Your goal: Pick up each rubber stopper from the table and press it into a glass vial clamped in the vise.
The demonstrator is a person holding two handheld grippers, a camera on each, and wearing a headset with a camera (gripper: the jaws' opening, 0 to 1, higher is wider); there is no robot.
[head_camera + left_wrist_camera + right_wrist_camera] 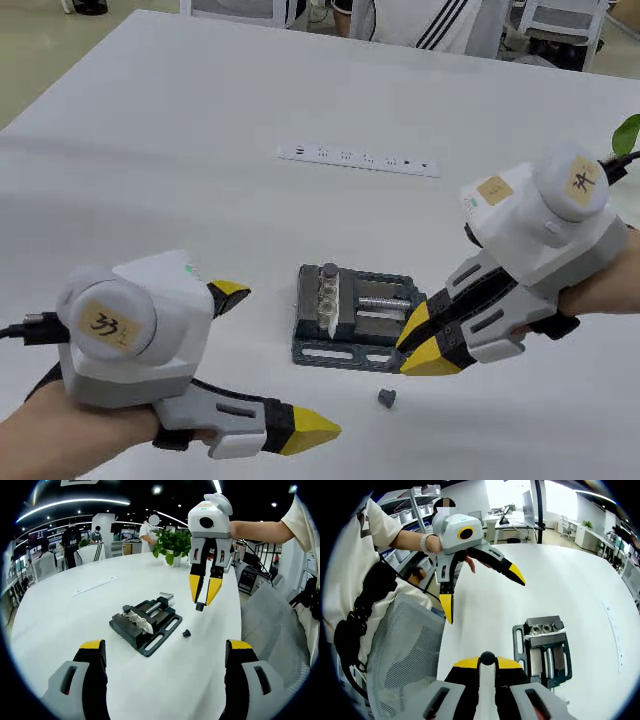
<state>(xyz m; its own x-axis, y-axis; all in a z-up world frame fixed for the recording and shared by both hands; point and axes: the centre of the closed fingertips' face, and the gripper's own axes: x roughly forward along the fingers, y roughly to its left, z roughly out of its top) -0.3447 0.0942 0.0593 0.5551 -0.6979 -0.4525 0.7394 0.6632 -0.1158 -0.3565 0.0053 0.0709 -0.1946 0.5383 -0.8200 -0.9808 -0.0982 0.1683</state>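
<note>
Vise (350, 318) sits mid-table in head view, glass vials (328, 295) clamped upright in a row. Right gripper (408, 357) hovers just beside it, jaws pinched together; left gripper (283, 360) off to the side, jaws spread wide and empty, likely parked clear. Loose stopper (386, 398) lies on the table (150, 150) just in front of the vise. Left gripper view: right gripper pinches held stopper (200, 606) at its tips above the table, probably lining up for a vial. Right gripper view: held stopper squeezed between own tips, vise ahead. Surface plain white, power strip (358, 158) beyond; open office, mesh chair (405, 650), plant (172, 542), people (72, 537) behind.
</note>
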